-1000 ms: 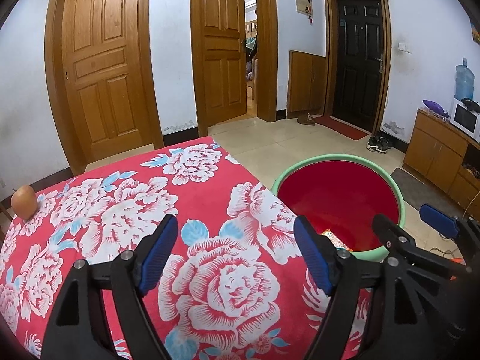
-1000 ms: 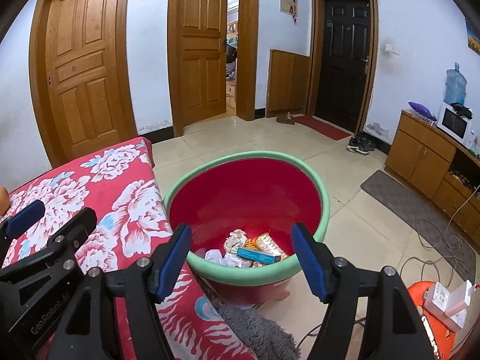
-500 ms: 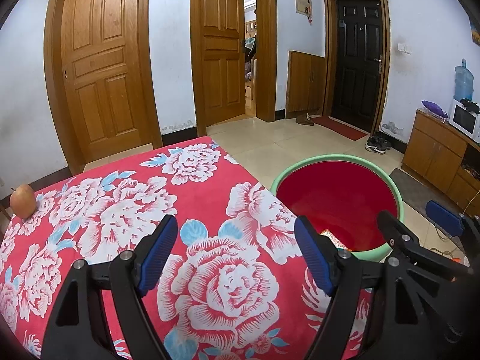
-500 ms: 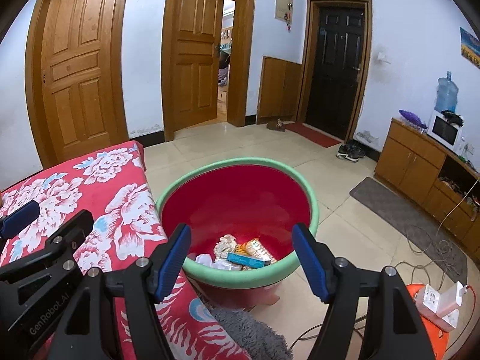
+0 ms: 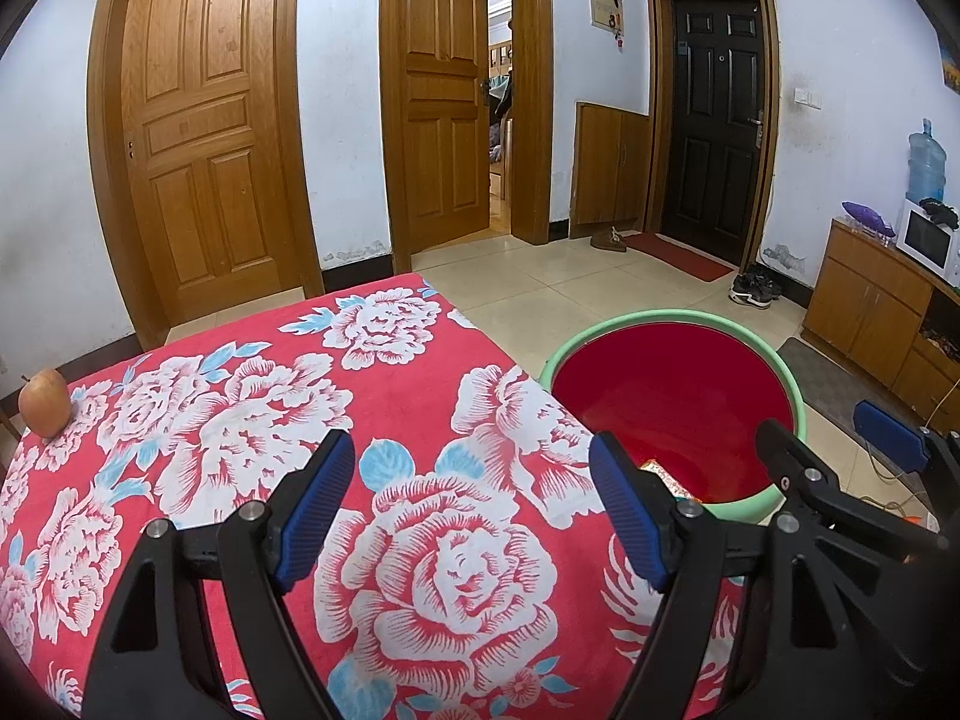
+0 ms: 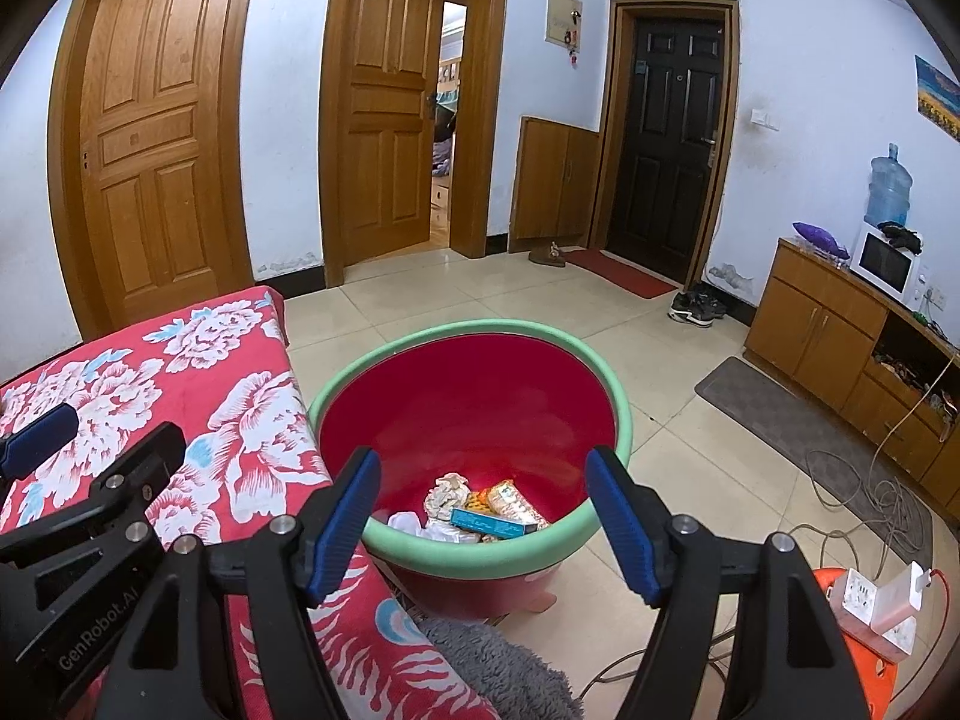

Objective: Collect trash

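A red basin with a green rim (image 6: 480,324) stands on the floor beside the table. In it lie pieces of trash (image 6: 492,519): crumpled paper, a teal box and snack wrappers. My right gripper (image 6: 483,510) hovers above the basin's near rim, open, with nothing between its blue pads. My left gripper (image 5: 471,498) is open over the red floral tablecloth (image 5: 420,372) and holds nothing. From the left wrist view the basin (image 5: 672,313) is at the right, with one wrapper (image 5: 663,474) showing inside. The right gripper's pad (image 5: 888,438) shows at that view's right edge.
An apple (image 5: 44,402) stands at the table's far left edge. Right of the basin are an orange object carrying a white power strip (image 6: 870,594), loose cables (image 6: 870,492) and a grey mat (image 6: 798,414). A grey fluffy cloth (image 6: 498,660) lies under the basin's near side.
The right wrist view has tipped up a trifle, so the basin sits slightly lower in the picture. Both grippers stay open where they were.
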Tool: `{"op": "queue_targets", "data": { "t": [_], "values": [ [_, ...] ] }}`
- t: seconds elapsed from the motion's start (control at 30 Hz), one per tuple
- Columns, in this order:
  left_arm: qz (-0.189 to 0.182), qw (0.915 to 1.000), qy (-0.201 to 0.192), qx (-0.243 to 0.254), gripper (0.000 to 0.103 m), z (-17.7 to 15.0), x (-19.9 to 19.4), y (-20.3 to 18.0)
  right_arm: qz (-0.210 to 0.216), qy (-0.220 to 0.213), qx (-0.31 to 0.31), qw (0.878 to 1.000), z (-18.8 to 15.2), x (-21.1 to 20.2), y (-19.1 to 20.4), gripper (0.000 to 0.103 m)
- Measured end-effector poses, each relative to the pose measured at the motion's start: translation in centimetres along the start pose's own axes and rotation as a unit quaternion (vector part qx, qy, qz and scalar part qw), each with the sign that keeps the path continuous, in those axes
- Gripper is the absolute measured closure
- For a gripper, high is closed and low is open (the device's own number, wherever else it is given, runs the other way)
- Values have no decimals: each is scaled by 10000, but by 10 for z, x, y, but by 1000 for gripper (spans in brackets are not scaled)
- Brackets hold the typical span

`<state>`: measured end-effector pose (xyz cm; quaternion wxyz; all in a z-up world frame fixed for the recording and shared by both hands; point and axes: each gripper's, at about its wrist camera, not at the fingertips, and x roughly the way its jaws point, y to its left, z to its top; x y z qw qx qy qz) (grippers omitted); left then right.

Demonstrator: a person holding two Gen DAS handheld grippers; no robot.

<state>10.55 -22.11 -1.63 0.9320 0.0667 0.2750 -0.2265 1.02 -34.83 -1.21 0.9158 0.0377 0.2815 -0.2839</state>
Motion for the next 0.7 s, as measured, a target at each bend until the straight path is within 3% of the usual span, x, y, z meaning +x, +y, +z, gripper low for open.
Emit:
{"op": "queue_targets", "data": {
  "t": [0.7],
  "values": [
    [-18,10000,18,-29,21,0,0,1,-32,-21,16,10000,0,-1,-2,29]
  ]
}}
